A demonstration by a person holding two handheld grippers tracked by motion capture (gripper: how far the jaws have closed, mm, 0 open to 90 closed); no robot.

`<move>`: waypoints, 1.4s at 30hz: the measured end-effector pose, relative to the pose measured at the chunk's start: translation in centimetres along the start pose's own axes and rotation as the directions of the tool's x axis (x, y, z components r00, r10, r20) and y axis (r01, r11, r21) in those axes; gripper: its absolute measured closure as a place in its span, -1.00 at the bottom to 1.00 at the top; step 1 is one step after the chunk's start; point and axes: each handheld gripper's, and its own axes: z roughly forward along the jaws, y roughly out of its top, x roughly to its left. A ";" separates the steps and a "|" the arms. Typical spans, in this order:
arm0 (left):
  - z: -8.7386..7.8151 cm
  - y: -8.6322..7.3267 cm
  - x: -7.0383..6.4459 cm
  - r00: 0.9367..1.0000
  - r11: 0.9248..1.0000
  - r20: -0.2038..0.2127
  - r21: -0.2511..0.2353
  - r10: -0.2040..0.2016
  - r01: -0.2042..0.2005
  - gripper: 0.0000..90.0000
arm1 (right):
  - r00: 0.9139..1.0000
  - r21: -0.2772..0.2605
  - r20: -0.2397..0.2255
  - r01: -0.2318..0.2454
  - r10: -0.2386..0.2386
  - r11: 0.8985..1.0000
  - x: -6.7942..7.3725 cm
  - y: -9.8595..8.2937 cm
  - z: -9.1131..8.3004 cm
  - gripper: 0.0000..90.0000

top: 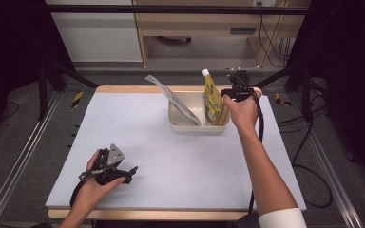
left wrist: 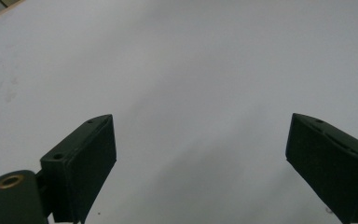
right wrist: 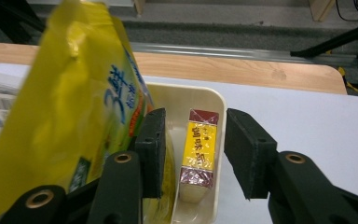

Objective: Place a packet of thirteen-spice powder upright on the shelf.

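Yellow packet (right wrist: 198,154), small and foil-ended, lies flat in the right compartment of the cream tray (right wrist: 214,100), beside the tall yellow pouch (right wrist: 60,121). Right tongs (right wrist: 193,156) spread, straddling it, not yet touching. Likely light and stiff; best gripped across its long sides. Tray wall and pouch crowd both sides. Left tongs (left wrist: 200,161) spread, idle over bare counter (top: 171,161).
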 end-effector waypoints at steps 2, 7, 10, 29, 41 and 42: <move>0.0 0.0 0.1 1.000 1.000 -0.004 -0.003 -0.004 0.004 -0.83 | 1.000 -0.018 -0.009 0.009 -0.010 1.000 0.1 -0.1 -0.6 0.27; -0.2 0.0 0.3 1.000 1.000 -0.011 -0.008 -0.007 0.007 -0.83 | 0.998 -0.084 -0.049 0.025 -0.029 0.996 0.0 -0.3 -2.3 0.09; -0.2 0.0 0.4 1.000 1.000 -0.017 -0.015 -0.016 0.015 -0.85 | 0.997 -0.103 -0.070 0.023 -0.030 0.994 0.0 -0.4 -3.3 -0.14; -0.5 -0.1 0.7 1.000 0.999 -0.013 -0.031 -0.028 0.028 -0.88 | 0.980 -0.270 -0.118 0.124 -0.160 0.955 0.2 -2.8 -8.3 -0.84; -0.5 -0.2 0.9 0.999 0.998 -0.017 -0.045 -0.045 0.044 -0.88 | 0.971 -0.239 -0.092 0.192 -0.219 0.952 -0.6 -6.9 -8.9 -0.87; -0.5 -0.2 1.0 0.999 0.999 -0.016 -0.037 -0.036 0.035 -0.88 | 0.972 -0.235 -0.088 0.191 -0.216 0.953 -0.7 -7.2 -8.9 -0.86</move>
